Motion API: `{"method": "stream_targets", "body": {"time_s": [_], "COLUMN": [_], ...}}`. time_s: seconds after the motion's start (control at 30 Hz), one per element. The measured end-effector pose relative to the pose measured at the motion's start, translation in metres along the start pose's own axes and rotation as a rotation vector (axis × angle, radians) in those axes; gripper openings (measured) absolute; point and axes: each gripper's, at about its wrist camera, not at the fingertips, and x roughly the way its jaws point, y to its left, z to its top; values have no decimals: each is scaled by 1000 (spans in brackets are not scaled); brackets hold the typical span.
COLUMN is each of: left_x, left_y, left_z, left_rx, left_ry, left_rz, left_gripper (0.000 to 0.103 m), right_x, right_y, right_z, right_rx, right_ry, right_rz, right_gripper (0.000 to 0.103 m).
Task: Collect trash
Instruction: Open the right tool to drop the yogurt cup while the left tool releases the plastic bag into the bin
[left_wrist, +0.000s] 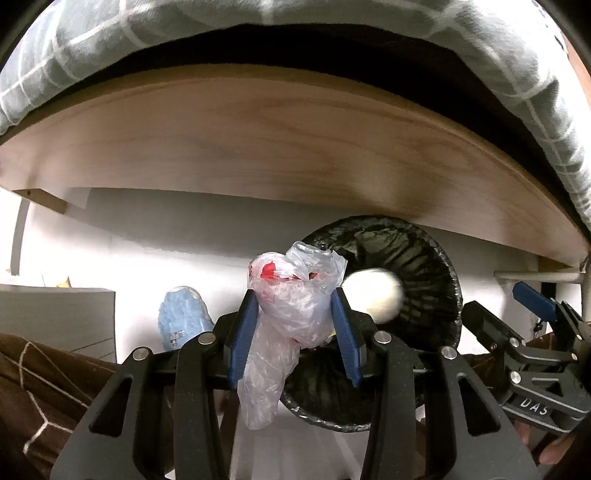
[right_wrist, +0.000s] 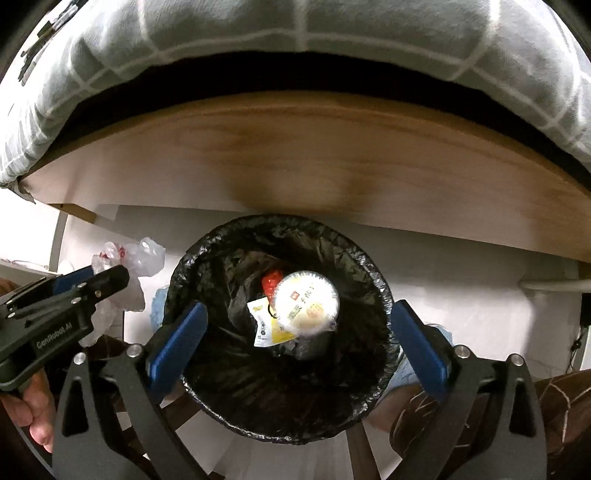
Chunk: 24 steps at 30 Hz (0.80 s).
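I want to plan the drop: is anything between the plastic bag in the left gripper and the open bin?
Nothing visible blocks it. The left gripper holds the plastic bag beside the bin, whose mouth is open. The right gripper hangs open over the bin; moving it away first seems wise.

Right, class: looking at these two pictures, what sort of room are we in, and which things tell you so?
Most likely a bedroom. A checked quilt hangs over a wooden bed frame, and a small bin lined with a black bag stands on the floor beside it.
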Motion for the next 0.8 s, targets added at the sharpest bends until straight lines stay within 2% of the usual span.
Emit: {"method": "stream_targets", "body": {"time_s": [0.4, 0.8], "left_x": [-13, -8], "left_y": [-48, -97], "left_z": [-4, -11], "left_rx": [75, 178], "left_ry": [-17, 6], "left_rz": [-54, -93], "left_gripper": [40, 40], "right_x": [-35, -47], "right_y": [-49, -97], "right_z": [-6, -36], "right_rx": [73, 178], "right_ry": [-60, -66], "right_rz": [-84, -131], "right_gripper": [96, 96]}}
